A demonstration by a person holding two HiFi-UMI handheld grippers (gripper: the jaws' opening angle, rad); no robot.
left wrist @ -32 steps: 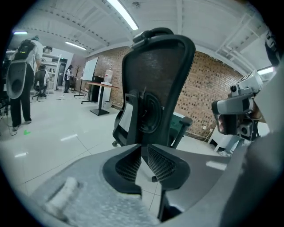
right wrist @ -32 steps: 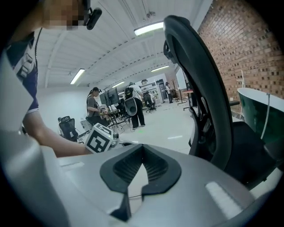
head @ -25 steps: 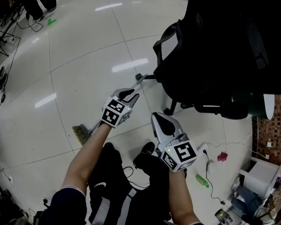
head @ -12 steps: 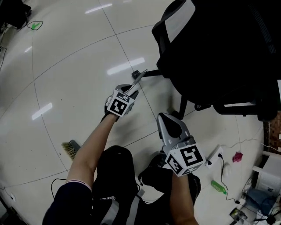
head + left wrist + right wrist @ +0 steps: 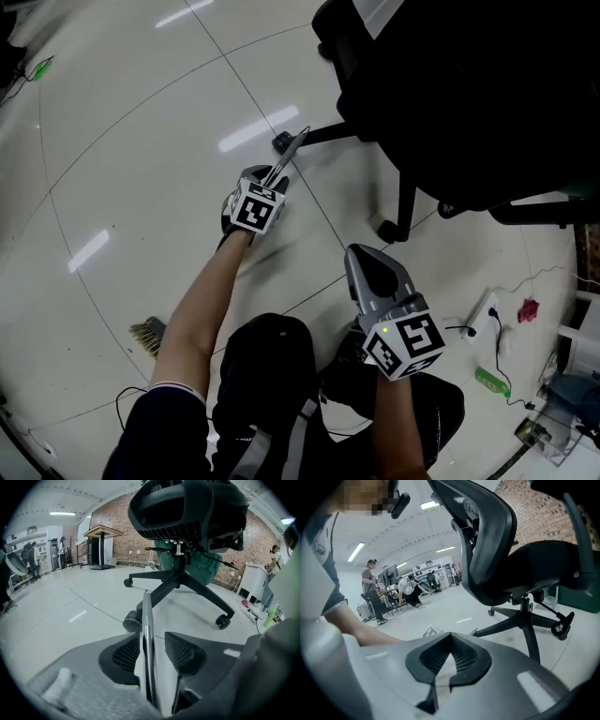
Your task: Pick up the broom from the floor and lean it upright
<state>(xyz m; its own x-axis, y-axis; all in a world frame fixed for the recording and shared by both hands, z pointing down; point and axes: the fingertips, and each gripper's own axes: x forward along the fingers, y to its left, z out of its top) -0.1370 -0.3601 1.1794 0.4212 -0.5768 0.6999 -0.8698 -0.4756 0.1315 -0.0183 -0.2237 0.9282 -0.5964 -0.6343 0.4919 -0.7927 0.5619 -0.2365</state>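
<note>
Metal-handled and stiff, probably light: easing left claw (image 5: 270, 180) open around broom (image 5: 294, 146) lying on tiled floor (image 5: 141, 141) beside office chair caster (image 5: 280, 142); holding right claw (image 5: 366, 261) pressed together, empty; gripping mid-handle probably balancing best.

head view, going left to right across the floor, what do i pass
broom bristles → left gripper, fingers opening with the broom handle between them → right gripper → green bottle → pink object
</note>
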